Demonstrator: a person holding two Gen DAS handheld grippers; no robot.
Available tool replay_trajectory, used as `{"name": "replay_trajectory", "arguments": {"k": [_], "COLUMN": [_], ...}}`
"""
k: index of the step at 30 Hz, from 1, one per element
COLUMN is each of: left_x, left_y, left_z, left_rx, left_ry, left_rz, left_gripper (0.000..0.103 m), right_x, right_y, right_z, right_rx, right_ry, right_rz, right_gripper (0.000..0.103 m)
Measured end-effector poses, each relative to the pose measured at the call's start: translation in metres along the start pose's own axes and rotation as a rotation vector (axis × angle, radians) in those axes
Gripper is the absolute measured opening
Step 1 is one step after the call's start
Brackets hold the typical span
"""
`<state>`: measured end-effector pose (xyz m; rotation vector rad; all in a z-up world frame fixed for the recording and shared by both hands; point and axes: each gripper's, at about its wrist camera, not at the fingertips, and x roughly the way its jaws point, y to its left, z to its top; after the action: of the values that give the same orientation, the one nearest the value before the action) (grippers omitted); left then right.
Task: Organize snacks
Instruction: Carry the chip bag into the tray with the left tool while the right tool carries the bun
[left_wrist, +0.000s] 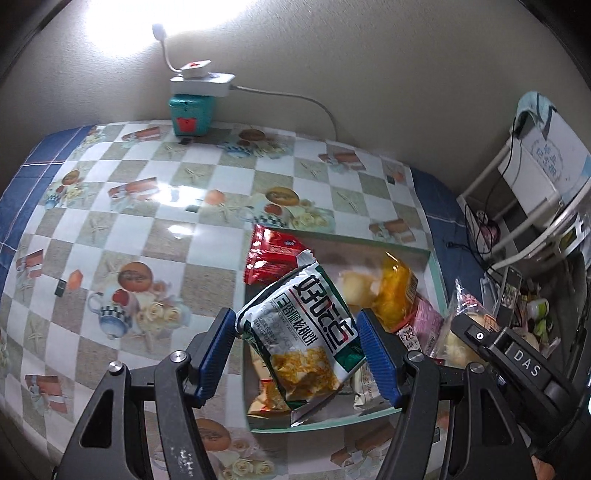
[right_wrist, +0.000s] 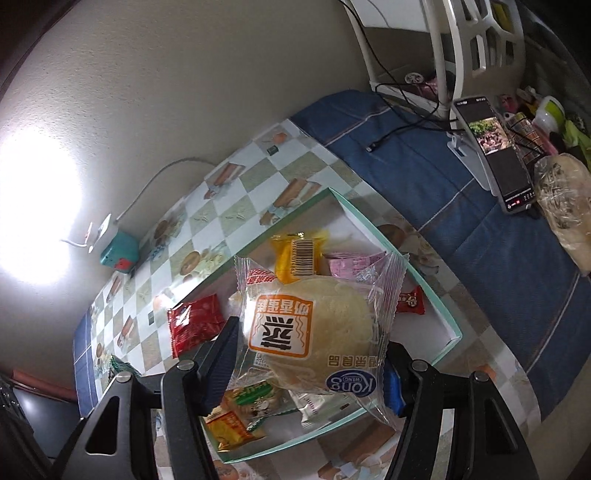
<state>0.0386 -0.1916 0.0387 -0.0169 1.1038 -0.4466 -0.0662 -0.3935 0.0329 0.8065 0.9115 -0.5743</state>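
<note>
My left gripper is shut on a white and green biscuit packet and holds it above the shallow green-rimmed box. My right gripper is shut on a clear-wrapped steamed cake and holds it over the same box. In the box lie a red packet, an orange packet, a pink packet and several small snacks. The right gripper's body with its cake shows at the right of the left wrist view.
The box sits on a checkered tablecloth over a blue cloth. A teal box with a white power strip stands by the wall. A phone on a stand, a bagged bun and a white rack are at the right.
</note>
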Motion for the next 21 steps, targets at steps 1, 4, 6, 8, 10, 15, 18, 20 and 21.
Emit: {"name": "replay_trajectory", "arguments": {"k": [1, 4, 6, 8, 10, 15, 18, 20, 21], "left_x": [0.004, 0.015, 0.022, 0.029, 0.036, 0.045, 0.048, 0.051, 0.052], "left_y": [-0.002, -0.005, -0.007, -0.008, -0.008, -0.010, -0.013, -0.015, -0.015], "left_z": [0.000, -0.001, -0.002, -0.002, -0.003, -0.005, -0.006, -0.006, -0.006], "left_rx": [0.004, 0.015, 0.019, 0.024, 0.026, 0.037, 0.050, 0.058, 0.060], "left_ry": [0.007, 0.027, 0.034, 0.044, 0.061, 0.074, 0.075, 0.079, 0.082], "left_rz": [0.000, 0.001, 0.004, 0.005, 0.012, 0.012, 0.012, 0.016, 0.019], "left_gripper": [0.069, 0.069, 0.069, 0.069, 0.069, 0.069, 0.069, 0.069, 0.069], "right_x": [0.003, 0.013, 0.018, 0.023, 0.027, 0.033, 0.036, 0.037, 0.038], "right_y": [-0.001, -0.002, -0.001, 0.001, 0.003, 0.006, 0.007, 0.007, 0.008], "right_z": [0.000, 0.001, 0.001, 0.001, 0.001, 0.002, 0.002, 0.002, 0.003], "right_rx": [0.001, 0.001, -0.007, -0.012, -0.016, -0.016, -0.021, -0.022, -0.023], "right_ry": [0.007, 0.025, 0.033, 0.041, 0.047, 0.046, 0.049, 0.051, 0.051], "right_rz": [-0.002, -0.008, -0.009, -0.001, 0.003, 0.000, -0.004, -0.004, -0.004], "right_gripper": [0.069, 0.069, 0.070, 0.070, 0.070, 0.070, 0.070, 0.070, 0.070]}}
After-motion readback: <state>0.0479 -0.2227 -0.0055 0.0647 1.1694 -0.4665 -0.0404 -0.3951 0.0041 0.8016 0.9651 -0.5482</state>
